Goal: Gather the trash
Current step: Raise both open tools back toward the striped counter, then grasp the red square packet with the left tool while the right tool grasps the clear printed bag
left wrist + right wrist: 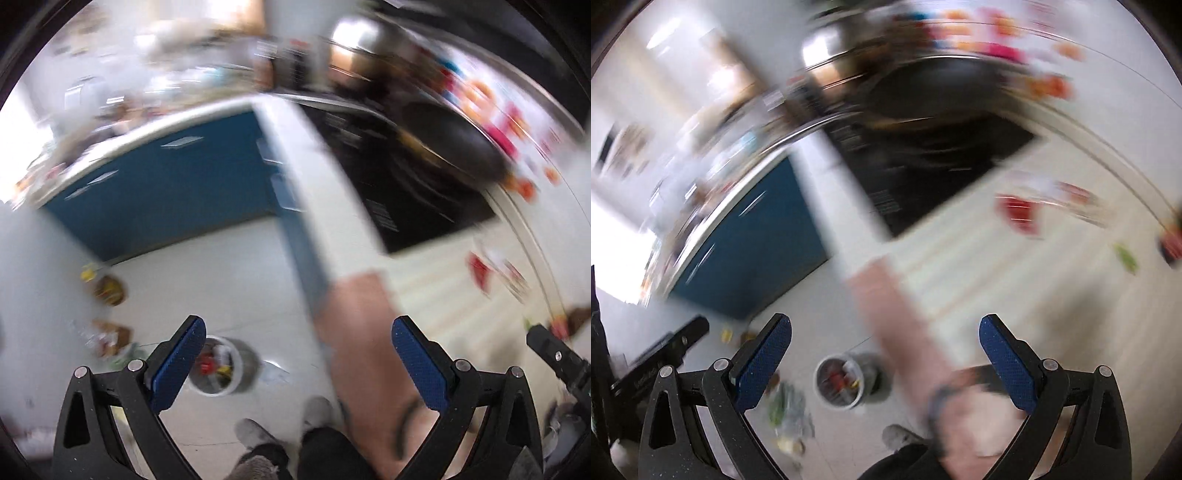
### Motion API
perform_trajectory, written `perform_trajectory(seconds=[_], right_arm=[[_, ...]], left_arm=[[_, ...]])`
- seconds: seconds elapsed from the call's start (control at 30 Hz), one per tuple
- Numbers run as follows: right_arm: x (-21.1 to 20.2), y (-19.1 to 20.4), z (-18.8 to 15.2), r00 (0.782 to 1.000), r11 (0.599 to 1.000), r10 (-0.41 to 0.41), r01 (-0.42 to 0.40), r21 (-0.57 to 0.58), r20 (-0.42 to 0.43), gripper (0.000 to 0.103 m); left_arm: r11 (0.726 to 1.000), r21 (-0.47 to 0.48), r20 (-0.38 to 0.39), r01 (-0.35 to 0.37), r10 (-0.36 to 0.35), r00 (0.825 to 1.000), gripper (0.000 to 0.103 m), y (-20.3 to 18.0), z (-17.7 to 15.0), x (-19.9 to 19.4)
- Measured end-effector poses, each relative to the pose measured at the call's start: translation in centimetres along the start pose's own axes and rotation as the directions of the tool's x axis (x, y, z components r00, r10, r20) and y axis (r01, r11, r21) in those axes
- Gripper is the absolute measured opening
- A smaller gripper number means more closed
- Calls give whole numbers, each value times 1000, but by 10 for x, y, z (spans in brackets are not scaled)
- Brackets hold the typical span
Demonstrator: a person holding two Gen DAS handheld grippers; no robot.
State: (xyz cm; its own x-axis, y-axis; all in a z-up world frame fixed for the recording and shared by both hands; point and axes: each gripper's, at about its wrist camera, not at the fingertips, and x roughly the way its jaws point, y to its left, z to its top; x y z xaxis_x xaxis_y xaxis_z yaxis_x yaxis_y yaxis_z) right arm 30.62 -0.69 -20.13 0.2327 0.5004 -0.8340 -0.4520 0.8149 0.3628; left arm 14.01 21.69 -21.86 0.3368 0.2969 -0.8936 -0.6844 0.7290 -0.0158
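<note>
Both views are motion-blurred. My left gripper (299, 354) is open and empty, held high above the floor. My right gripper (884, 350) is open and empty too. A white trash bin (216, 365) with red and yellow scraps inside stands on the pale floor below; it also shows in the right wrist view (840, 382). Loose trash lies on the floor to its left (107, 290) (786, 410). A red wrapper (1019, 212) and a green scrap (1126, 258) lie on the white countertop (1015, 291). The red wrapper shows in the left wrist view (480, 271).
A black cooktop (402, 177) with a dark pan (454, 144) is set in the counter. Blue cabinet fronts (173, 195) stand beyond the floor. A person's forearm (369, 350) and shoes (317, 413) are below the grippers. The other gripper's black body (557, 358) is at the right.
</note>
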Motion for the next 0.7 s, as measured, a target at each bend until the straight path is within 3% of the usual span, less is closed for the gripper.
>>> perform_trajectory(seconds=[0.1,0.23,0.4,0.53,0.57,0.6,0.67,0.7], right_arm=[[-6,-78,23,995,985,-99,95,144,20,103],[-3,-170,55,983,938,-185,170,301,20,103],[39,-244,98,978,903,-206,199,381,-22,103],[79,-277,125,980,889,-185,196,413,-66,103],[90,-283,131,981,887,-179,195,418,-77,103],[94,-286,134,981,885,-174,195,423,-89,103],[105,-292,137,983,881,-151,182,437,-105,102],[112,-293,138,984,878,-139,174,446,-109,102]], left_arm=[[991,92,-103,99,-89,991,103,-83,17,36],[972,163,-213,171,-135,968,103,-174,38,84],[962,150,-356,227,-162,920,102,-238,56,158],[961,56,-450,269,-216,867,96,-263,58,206],[961,40,-457,273,-225,861,95,-267,61,215],[961,26,-460,274,-232,857,93,-271,63,224],[964,14,-474,266,-228,851,61,-275,65,234],[964,11,-487,266,-227,843,53,-278,66,239]])
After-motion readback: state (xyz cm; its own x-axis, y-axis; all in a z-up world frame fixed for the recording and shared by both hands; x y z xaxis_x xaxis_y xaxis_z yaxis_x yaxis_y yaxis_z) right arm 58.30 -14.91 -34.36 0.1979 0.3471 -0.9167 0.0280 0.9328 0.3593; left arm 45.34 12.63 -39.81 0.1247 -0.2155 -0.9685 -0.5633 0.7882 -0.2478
